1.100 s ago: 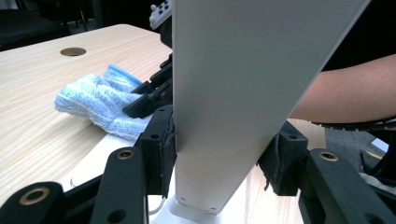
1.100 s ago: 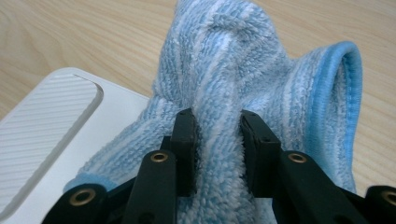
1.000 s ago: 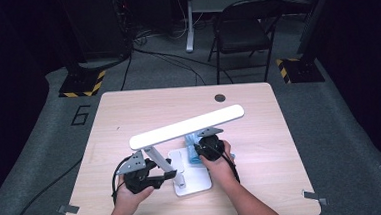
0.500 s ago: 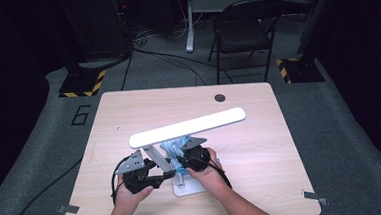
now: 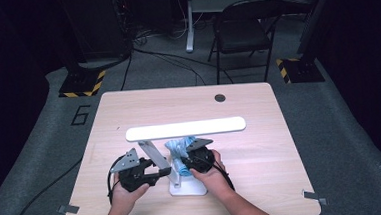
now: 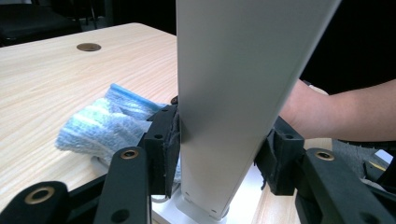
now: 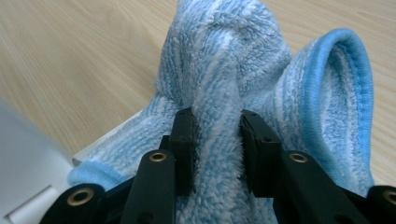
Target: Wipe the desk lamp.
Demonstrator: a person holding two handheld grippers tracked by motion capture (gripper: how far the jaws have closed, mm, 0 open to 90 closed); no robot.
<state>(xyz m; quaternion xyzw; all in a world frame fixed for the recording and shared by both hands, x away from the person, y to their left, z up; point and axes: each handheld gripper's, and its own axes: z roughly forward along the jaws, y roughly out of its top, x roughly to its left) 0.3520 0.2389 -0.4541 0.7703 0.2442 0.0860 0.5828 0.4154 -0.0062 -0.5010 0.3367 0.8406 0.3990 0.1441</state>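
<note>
- Blue terry cloth [image 7: 224, 93] is being pinched in a bunch between the jaws of the right gripper [image 5: 194, 160], right beside the lamp's arm and over its white base [image 5: 188, 189]
- White desk lamp [image 5: 185, 129] is being steadied near the front middle of the wooden table [image 5: 261, 148]; its flat arm [image 6: 233, 93] is being squeezed from both sides by the left gripper [image 5: 157, 170], jaws closed narrow against it
- Progress-wise it's being judged as mid-job: the cloth is being worked around the lower arm and base, while the long light bar up top isn't being touched by the cloth at all, so that part probably remains
- How clean any surface already is can't be told from the frames
- The light bar's long axis is being kept nearly level, running left to right across the table in the high view, with the arm leaning up from the base toward the bar's left end
</note>
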